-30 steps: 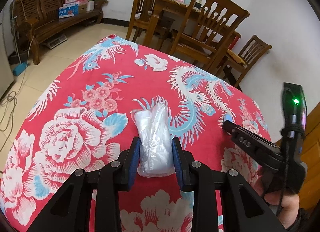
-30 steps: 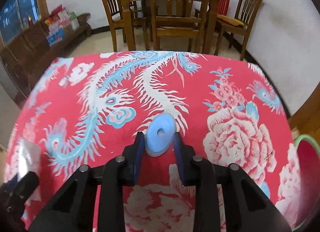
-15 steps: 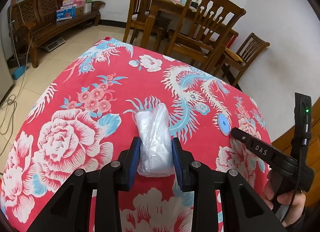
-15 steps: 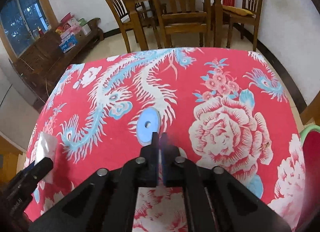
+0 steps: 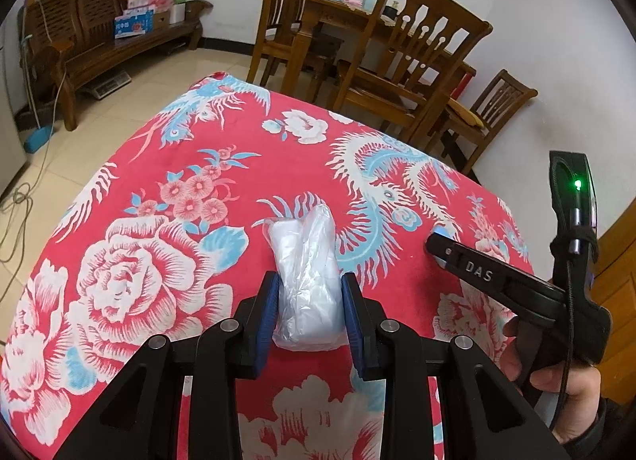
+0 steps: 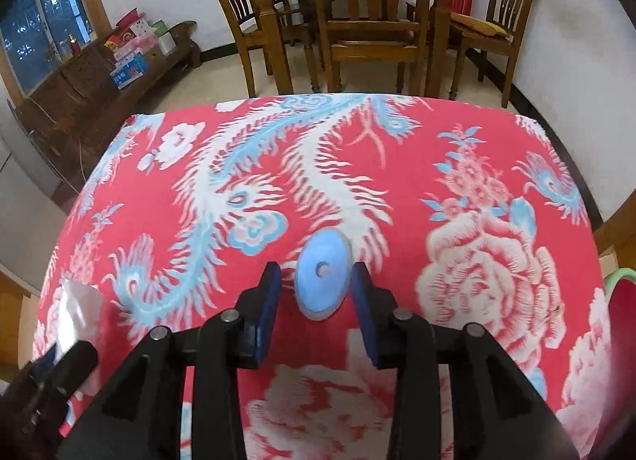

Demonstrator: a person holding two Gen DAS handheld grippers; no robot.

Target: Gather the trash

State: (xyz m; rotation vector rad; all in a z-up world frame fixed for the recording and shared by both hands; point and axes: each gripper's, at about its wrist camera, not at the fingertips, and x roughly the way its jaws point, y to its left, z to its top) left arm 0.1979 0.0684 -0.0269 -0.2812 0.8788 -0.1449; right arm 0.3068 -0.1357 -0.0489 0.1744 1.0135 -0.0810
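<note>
Crinkly plastic bag [image 5: 308, 277] sits soft and light in your left gripper [image 5: 309, 311], clamped on the red cloth [image 5: 159, 190]. Your right gripper [image 6: 316, 293], jaws just widened, straddles the thin, stiff blue disc [image 6: 322, 277]; pinch its edges.

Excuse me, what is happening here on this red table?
A person holding a gripper in each hand is picking up trash from the flowered tablecloth. The left gripper is clamped on a crumpled clear plastic bag. The right gripper has just opened its jaws and they now stand around a small blue disc lying on the cloth, with gaps on both sides.
</note>
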